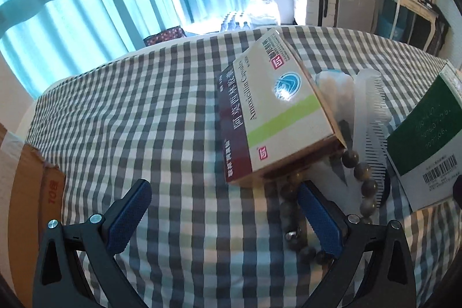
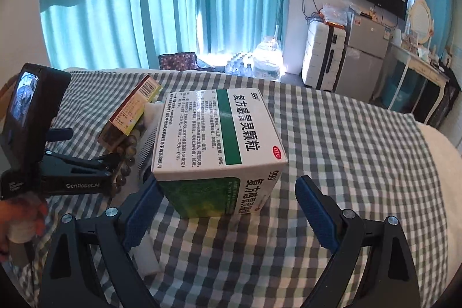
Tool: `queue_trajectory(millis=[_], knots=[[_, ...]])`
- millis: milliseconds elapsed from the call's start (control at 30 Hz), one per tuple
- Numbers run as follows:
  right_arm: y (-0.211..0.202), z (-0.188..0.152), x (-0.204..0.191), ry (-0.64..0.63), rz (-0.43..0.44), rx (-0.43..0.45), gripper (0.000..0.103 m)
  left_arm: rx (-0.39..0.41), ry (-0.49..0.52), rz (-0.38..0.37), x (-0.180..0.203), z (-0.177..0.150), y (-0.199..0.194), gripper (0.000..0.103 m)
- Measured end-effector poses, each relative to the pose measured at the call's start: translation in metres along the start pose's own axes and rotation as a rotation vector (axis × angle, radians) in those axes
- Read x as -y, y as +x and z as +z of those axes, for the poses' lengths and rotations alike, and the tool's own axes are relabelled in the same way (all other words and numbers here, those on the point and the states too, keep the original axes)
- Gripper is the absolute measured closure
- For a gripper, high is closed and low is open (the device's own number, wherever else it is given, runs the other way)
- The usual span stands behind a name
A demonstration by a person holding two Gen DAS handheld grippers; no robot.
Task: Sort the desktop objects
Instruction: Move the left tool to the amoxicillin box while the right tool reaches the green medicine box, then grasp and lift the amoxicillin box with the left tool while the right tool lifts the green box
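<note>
- Hovering low over the checked tablecloth [image 1: 144, 111], the left gripper [image 1: 222, 210] has its jaws spread wide with nothing between them, lined up on the near end of the amoxicillin box [image 1: 274, 117].
- That box sits tilted, propped on the clutter under it: a string of beads [image 1: 366, 186] curls out from beneath its near corner, and a white comb [image 1: 372, 117] lies just beside it, teeth facing right.
- Over on the right, the right gripper [image 2: 225, 207] is wide open too, its blue pads either side of the green-and-white medicine box [image 2: 219, 134]. The left pad looks close to the box's corner; contact can't be confirmed.
- The big box stands flat on the cloth, so a straight squeeze across its width looks like the likely next grab.
- Nothing is lifted yet; the pile sits bunched together mid-table, sorting barely begun by the look of it.
</note>
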State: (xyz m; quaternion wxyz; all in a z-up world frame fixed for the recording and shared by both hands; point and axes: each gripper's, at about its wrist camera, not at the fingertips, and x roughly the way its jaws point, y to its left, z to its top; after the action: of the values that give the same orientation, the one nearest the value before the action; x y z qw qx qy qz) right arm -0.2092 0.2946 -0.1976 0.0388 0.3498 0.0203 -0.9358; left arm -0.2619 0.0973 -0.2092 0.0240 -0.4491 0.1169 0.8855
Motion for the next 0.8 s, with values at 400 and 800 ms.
queue_trajectory(millis=[400, 800], knots=[[0.004, 0.001, -0.009, 0.011, -0.035, 0.0, 0.011, 0.061, -0.015, -0.094, -0.003, 0.03, 0.003, 0.004], [0.016, -0.001, -0.011, 0.04, -0.025, -0.028, 0.011, 0.065, 0.025, -0.049, 0.002, 0.061, 0.023, 0.012]])
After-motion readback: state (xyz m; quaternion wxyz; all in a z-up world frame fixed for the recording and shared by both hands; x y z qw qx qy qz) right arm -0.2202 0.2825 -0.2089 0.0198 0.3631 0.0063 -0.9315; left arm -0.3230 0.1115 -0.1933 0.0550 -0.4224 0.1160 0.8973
